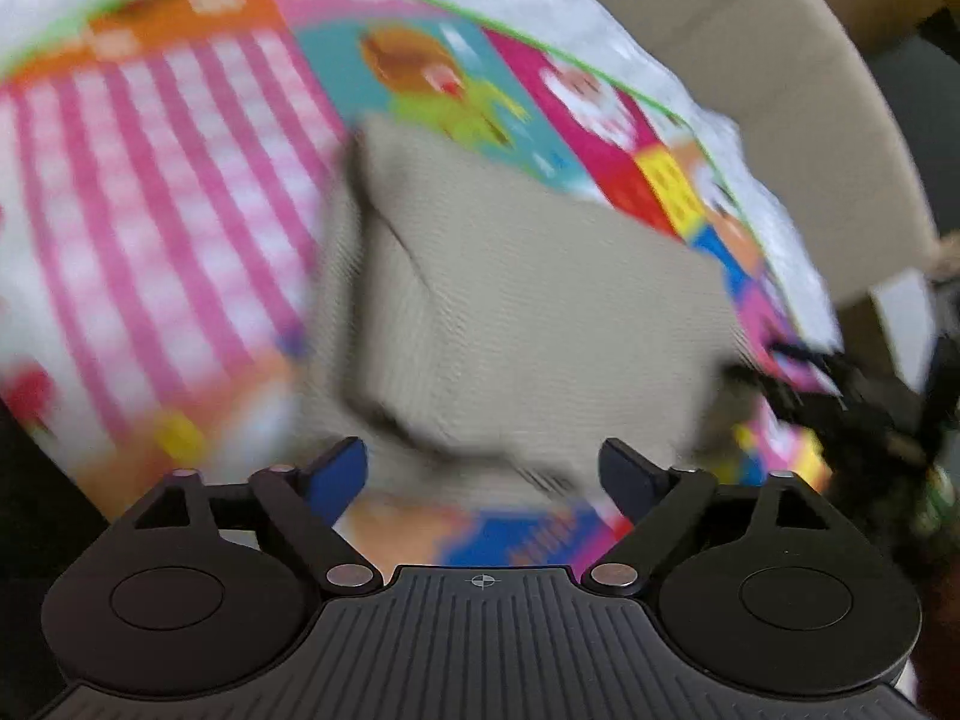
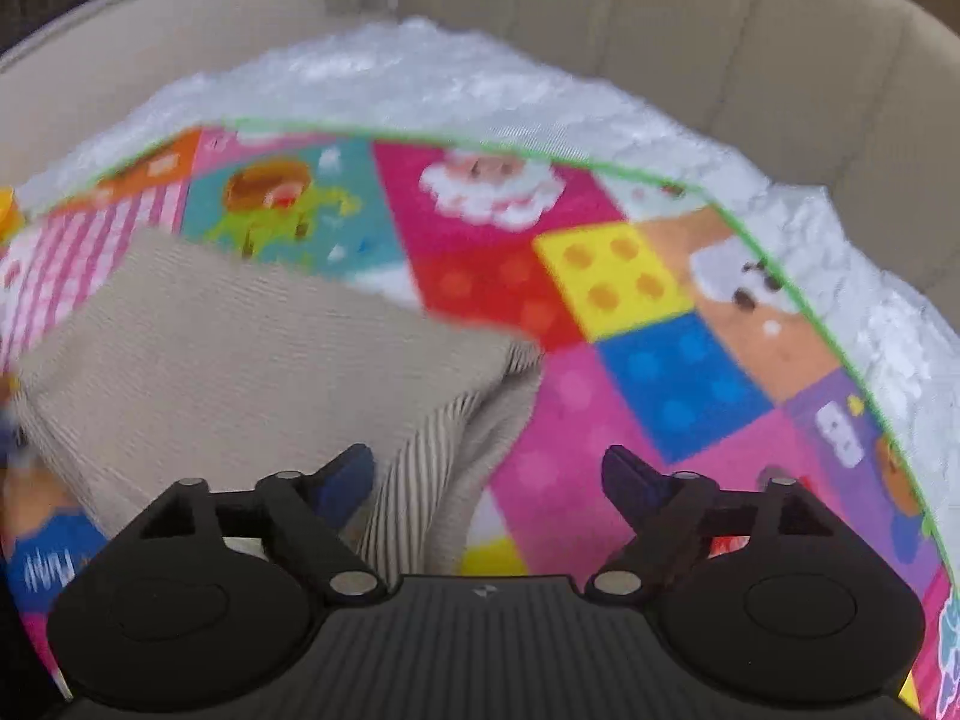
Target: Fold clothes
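I see a tan cloth [image 2: 252,354] lying on a bright play mat [image 2: 660,324]. It is already folded into a thick, nearly square pile, so I think most of the folding is done. At its near edge a striped inner layer [image 2: 414,480] peeks out, where the layers do not line up

My left hand-held gripper [image 1: 483,468] is wide open and holds nothing. It hangs just over the near edge of the cloth [image 1: 528,324], with one blue finger [image 1: 336,474] on each side of that edge. I think it is there so it can press the pile flat or take the edge for one more fold. This picture is very blurry, so I cannot tell if the fingers touch the cloth

My right hand-held gripper [image 2: 489,474] is wide open and empty too. It sits at the right corner of the pile, where the striped part shows. That corner looks like the loose spot that needs tucking

The mat lies on a white fluffy cover [image 2: 420,72], and a beige sofa back [image 2: 690,30] curves behind it. The soft bed under the mat may let the pile sag when I push
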`<state>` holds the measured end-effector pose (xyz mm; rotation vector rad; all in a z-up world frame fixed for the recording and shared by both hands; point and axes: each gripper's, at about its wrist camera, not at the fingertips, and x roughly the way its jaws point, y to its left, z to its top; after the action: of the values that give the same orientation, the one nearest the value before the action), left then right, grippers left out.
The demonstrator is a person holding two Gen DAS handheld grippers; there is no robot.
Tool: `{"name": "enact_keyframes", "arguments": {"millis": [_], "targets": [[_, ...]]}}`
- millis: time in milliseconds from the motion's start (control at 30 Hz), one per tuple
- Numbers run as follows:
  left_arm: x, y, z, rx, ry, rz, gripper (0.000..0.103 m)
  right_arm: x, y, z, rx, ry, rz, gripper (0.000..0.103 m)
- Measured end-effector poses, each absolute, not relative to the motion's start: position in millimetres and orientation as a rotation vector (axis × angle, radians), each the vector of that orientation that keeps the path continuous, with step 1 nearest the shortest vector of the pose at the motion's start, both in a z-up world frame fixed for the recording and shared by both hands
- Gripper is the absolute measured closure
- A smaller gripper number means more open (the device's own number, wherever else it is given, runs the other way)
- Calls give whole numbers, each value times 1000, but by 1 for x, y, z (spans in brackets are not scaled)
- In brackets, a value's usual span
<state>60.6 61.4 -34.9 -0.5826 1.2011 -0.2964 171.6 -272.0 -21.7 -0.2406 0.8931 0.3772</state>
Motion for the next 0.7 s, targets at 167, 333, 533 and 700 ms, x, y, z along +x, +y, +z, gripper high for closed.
{"name": "enact_keyframes", "arguments": {"millis": [167, 333, 533, 700], "targets": [[61, 38, -69, -707, 1253, -361, 8, 196, -265, -22, -276, 799, 315, 14], [82, 54, -93, -761, 1245, -230, 39, 227, -253, -51, -322, 800, 297, 14], [135, 80, -89, -714, 1156, -186, 57, 242, -245, -77, -296, 855, 302, 14], [214, 84, -72, -460, 1026, -136, 57, 222, -229, -83, -204, 943, 348, 14]]}}
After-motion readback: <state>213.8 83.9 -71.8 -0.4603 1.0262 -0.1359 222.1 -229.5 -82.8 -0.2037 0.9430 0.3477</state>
